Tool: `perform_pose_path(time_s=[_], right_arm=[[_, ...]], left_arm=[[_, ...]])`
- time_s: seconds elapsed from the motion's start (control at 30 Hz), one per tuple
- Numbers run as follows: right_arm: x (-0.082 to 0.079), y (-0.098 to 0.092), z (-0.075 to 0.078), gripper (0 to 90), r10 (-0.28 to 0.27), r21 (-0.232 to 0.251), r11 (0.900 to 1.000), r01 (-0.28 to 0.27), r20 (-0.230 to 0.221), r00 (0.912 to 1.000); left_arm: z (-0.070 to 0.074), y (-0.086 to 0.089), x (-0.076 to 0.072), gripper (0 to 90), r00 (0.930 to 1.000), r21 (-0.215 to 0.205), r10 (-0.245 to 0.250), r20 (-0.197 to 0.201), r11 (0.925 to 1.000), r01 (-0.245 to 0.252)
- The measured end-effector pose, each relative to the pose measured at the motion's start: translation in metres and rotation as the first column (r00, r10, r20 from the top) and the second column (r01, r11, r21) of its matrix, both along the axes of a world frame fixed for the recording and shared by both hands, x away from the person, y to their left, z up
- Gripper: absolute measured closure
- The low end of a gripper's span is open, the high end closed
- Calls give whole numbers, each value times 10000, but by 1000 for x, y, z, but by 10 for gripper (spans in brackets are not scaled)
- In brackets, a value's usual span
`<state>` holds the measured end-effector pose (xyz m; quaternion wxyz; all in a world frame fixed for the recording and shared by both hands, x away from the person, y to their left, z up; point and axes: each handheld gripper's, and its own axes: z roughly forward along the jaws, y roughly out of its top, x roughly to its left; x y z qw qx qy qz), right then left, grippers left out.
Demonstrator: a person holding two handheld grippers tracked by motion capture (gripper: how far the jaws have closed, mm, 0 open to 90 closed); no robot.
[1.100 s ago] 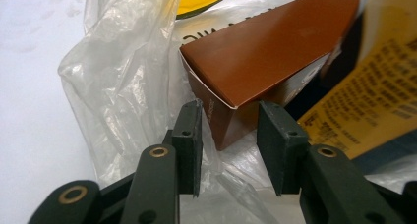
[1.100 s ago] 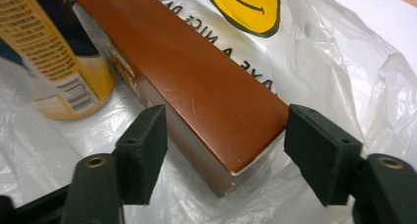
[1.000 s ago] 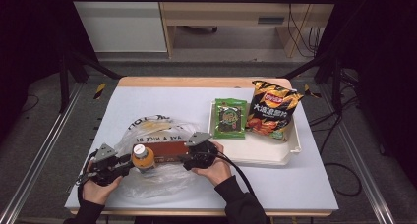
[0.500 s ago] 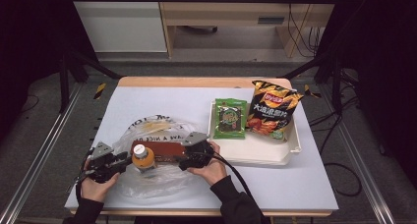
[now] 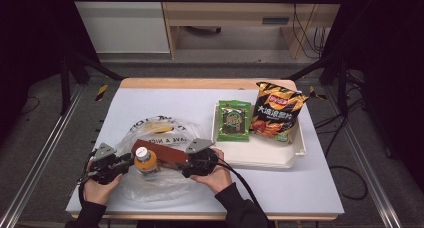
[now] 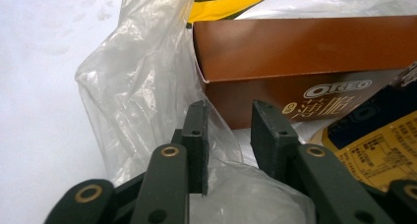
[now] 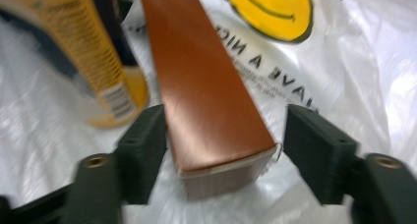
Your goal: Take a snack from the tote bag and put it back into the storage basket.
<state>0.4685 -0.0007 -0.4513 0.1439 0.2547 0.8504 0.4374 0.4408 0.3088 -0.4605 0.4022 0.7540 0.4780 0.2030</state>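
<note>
Brown box (image 5: 162, 153) lying flat, long axis left-right across tabletop (image 5: 310, 188); right tool (image 7: 223, 135) wide, astride its end; left tool (image 6: 228, 135) narrowing on plastic bag (image 6: 137, 86).

A white table (image 5: 150, 100) bears a plastic bag (image 5: 165, 130) and tray (image 5: 265, 158).

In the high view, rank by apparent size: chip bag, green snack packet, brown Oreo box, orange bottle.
1. chip bag
2. green snack packet and brown Oreo box: too alike, box partly hidden
3. orange bottle
</note>
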Motion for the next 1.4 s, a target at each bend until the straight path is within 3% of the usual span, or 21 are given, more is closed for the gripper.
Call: perform_pose_path(time_s=[0.1, 0.23, 0.4, 0.53, 0.67, 0.83, 0.9, 1.13, 1.4], right_arm=[[7, 7, -3, 284, -22, -30, 10000, 22, -29, 10000], [7, 12, -7, 350, 48, -157, 9999, -50, -112, 9999], [1, 1, -1, 421, 210, -616, 9978, -225, -242, 9995], [-4, -14, -2, 419, 241, -342, 9991, -254, -369, 9990], [-7, -15, 0, 398, 370, -189, 9991, -379, -418, 9984], [-3, -10, 13, 325, 81, 437, 9990, -72, -195, 9998], [1, -3, 16, 315, 14, 445, 9990, -6, -171, 9999], [11, 15, 3, 272, -79, 18, 10000, 80, -645, 9979], [17, 23, -4, 328, -81, -231, 9997, 59, -938, 9956]], left_arm=[[0, 1, 0, 729, 10000, -4, 24, -61, 10000, -24], [-1, 2, 0, 759, 9999, -45, 40, -102, 10000, -40], [-1, 1, -1, 762, 10000, -46, 20, -90, 10000, -21], [-1, 1, -1, 761, 10000, -12, -16, -97, 10000, 15], [2, 1, -3, 740, 10000, -80, -1, 36, 10000, 2], [10, 4, -8, 721, 9993, -329, 31, 370, 9995, -19], [13, 5, -10, 721, 9990, -355, 27, 457, 9994, -11], [14, 6, -11, 723, 9986, -370, 42, 534, 9993, -22], [13, 6, -11, 724, 9986, -355, 49, 519, 9994, -31]])
